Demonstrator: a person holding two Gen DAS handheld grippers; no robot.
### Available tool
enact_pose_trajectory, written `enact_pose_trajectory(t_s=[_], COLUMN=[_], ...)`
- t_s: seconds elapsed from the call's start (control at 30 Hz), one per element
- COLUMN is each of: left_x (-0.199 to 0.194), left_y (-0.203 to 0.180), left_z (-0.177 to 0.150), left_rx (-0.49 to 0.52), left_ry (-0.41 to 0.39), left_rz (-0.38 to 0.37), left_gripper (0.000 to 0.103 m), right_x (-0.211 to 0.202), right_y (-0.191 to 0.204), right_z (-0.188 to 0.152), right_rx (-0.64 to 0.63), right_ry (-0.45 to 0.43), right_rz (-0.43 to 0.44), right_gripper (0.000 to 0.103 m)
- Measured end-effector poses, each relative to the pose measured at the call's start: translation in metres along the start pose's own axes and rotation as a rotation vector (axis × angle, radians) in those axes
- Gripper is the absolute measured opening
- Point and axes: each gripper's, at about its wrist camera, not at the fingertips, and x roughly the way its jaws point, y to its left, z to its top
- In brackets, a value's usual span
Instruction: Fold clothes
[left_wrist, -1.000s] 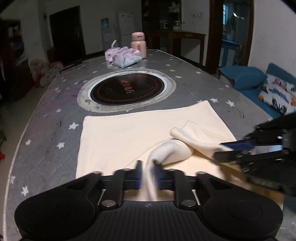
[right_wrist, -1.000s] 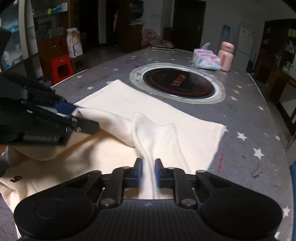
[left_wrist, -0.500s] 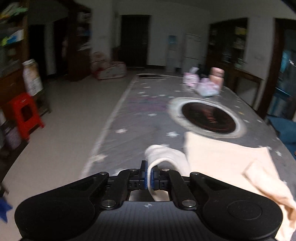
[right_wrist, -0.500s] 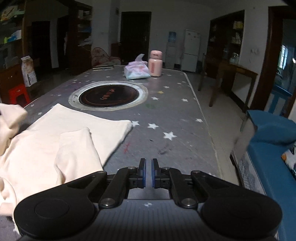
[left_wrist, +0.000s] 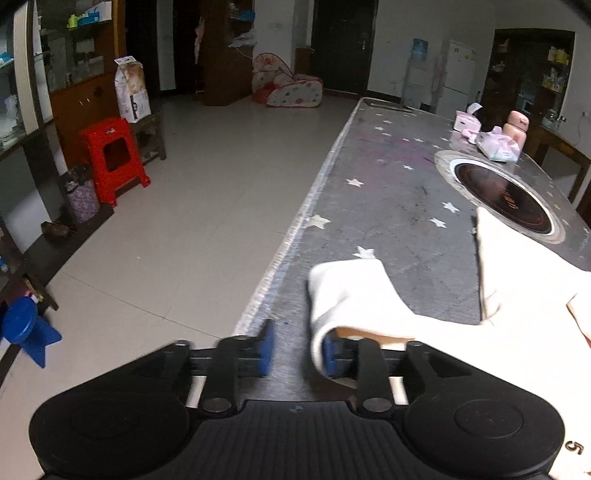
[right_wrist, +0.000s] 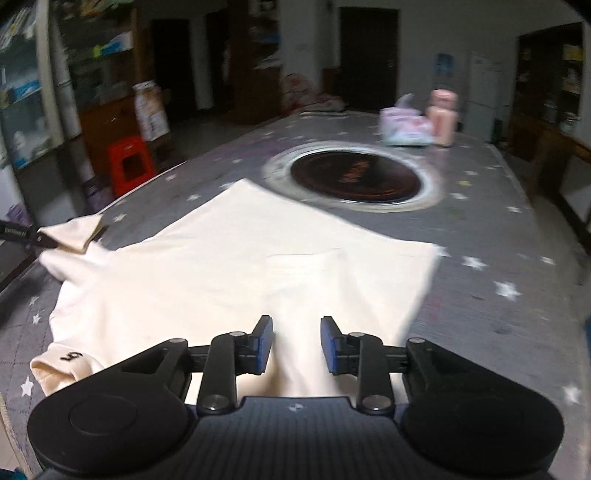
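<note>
A cream garment (right_wrist: 258, 266) lies spread on the grey star-patterned table (right_wrist: 498, 258), its sleeve (left_wrist: 354, 295) pulled out toward the table's left edge. My left gripper (left_wrist: 297, 350) is open; the sleeve end drapes over its right finger (left_wrist: 330, 356). In the right wrist view the left gripper's fingertips (right_wrist: 44, 240) touch the sleeve tip (right_wrist: 77, 230) at far left. My right gripper (right_wrist: 297, 345) is open and empty, low over the garment's near part. A cuff with a black mark (right_wrist: 70, 360) lies at lower left.
A round black cooktop (right_wrist: 356, 177) is set in the table beyond the garment. A tissue pack (right_wrist: 406, 127) and a pink bottle (right_wrist: 445, 116) stand behind it. Left of the table are bare floor and a red stool (left_wrist: 114, 158).
Both grippers have opened. The left let go of the sleeve after pulling it out leftward to the table edge. The right turned back over the now flattened garment.
</note>
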Motion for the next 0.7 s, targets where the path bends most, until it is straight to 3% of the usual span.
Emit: enact_pose_trajectory(t_s=[0.13, 0.2, 0.23, 0.27, 0.4, 0.53, 0.7], left_x=[0.000, 0.001, 0.000, 0.000, -0.001, -0.002, -0.006], left_y=[0.006, 0.008, 0.008, 0.007, 0.007, 0.004, -0.001], left_z=[0.004, 0.006, 0.006, 0.006, 0.005, 0.003, 0.006], left_rx=[-0.009, -0.014, -0.011, -0.007, 0.000, 0.021, 0.028], left_ry=[-0.008, -0.007, -0.008, -0.010, -0.008, -0.012, -0.023], left_rz=[0.012, 0.011, 0.014, 0.017, 0.015, 0.020, 0.020], left_gripper=[0.052, 0.055, 0.057, 0.059, 0.064, 0.068, 0.068], right_x=[0.024, 0.028, 0.028, 0.027, 0.001, -0.039, -0.080], right_y=[0.015, 0.018, 0.017, 0.016, 0.003, -0.028, -0.075], right_z=[-0.001, -0.003, -0.002, -0.002, -0.006, -0.021, -0.063], right_rx=[-0.032, -0.056, -0.063, -0.069, -0.062, 0.041, 0.274], right_ry=[0.052, 0.051, 0.048, 0.044, -0.016, -0.087, -0.075], right_rz=[0.024, -0.013, -0.034, -0.056, -0.152, -0.287, -0.396], right_gripper=[0.026, 0.023, 0.011, 0.006, 0.002, 0.002, 0.009])
